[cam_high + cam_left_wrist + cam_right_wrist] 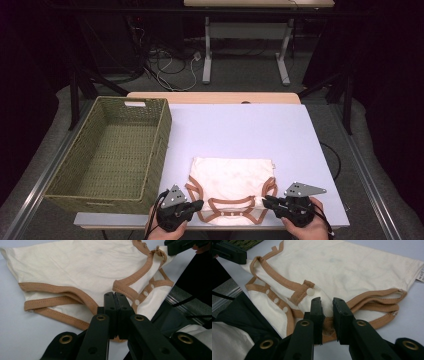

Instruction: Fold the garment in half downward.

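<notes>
Low over the table's near edge, both tools point(200, 204) point(265, 201) pinch the bodysuit's point(232, 177) hem.

A small white tag point(420, 276) at the garment's point(352, 267) three-o'clock edge carries dark print too tiny to read.

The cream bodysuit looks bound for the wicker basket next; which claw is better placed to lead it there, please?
Probably the left claw: shut on the bodysuit edge, it is nearer the basket. The right claw grips the far corner.
</notes>
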Demonstrator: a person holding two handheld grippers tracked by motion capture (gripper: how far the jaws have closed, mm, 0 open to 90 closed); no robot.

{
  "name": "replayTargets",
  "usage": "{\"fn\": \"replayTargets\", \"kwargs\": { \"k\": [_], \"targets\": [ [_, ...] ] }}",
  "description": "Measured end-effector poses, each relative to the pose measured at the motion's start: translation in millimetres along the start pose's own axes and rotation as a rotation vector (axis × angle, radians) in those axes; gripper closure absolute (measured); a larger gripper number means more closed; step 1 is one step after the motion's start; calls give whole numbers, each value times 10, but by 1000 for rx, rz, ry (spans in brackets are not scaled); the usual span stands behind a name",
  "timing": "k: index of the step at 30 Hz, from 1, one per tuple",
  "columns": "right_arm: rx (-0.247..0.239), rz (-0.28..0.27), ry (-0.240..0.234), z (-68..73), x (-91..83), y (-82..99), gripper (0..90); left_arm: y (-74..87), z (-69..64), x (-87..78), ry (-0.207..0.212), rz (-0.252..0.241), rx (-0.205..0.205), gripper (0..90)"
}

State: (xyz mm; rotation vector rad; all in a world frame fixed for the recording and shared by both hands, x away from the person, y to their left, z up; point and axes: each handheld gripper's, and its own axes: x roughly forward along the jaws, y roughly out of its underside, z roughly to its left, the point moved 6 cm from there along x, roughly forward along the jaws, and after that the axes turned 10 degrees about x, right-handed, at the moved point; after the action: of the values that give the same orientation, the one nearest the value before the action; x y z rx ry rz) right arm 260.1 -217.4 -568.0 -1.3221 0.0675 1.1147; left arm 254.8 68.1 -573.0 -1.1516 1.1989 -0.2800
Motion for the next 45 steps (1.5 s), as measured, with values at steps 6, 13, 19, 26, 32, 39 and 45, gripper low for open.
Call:
{"fn": "replayTargets", "kwargs": {
  "k": [6, 13, 19, 26, 32, 39, 45],
  "targets": [
    [12, 25, -18, -9, 14, 26, 786, 23, 7, -3, 11, 14, -11, 892],
    [19, 92, -55, 3, 79, 93, 723, 73, 10, 21, 23, 27, -46, 789],
    [64, 11, -82, -12, 30, 24, 635, 40, 57, 7, -18, 4, -28, 689],
    [11, -49, -20, -65, 69, -8, 548, 24, 100, 78, -36, -16, -40, 526],
    [-87, -65, 10, -30, 143, -4, 488, 48, 107, 159, -50, -23, -46, 453],
    [-104, -73, 29, -59, 177, -20, 425, 20, 156, 147, -90, -55, -10, 411],
    [-82, -63, 66, -151, 157, -45, 312, -4, 221, 130, -74, -67, -45, 411]
  ]
}}
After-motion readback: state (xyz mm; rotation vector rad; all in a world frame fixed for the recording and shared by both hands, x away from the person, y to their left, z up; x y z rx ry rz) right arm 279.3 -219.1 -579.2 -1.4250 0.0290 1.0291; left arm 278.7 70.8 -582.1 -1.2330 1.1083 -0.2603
